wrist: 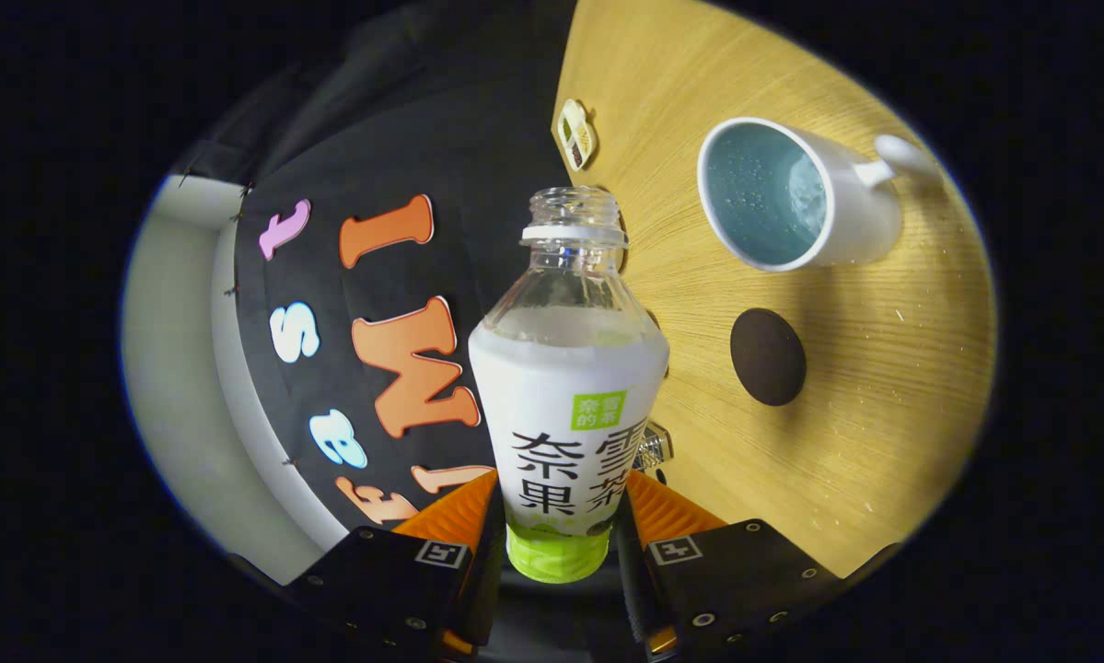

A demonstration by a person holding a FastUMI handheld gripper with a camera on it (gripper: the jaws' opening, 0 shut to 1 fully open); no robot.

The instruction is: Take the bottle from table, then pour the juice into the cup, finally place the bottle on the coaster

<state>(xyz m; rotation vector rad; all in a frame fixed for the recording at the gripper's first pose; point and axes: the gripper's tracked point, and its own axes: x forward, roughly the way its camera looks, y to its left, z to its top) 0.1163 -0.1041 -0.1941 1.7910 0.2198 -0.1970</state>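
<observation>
gripper (pixel 561 516) clamped on uncapped clear plastic bottle (pixel 568 387) with white label, between the fingers | white ceramic cup (pixel 796 198) and round dark coaster (pixel 768 356) beyond on wooden table (pixel 883 387) | risk: open mouth spills off-cup; smooth label slips

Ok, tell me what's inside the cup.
The cup shows a bluish inner wall with small specks or droplets and a pale patch low down. Whether any juice is in it cannot be told. The gripper is shut on the bottle, held apart from the cup.
</observation>
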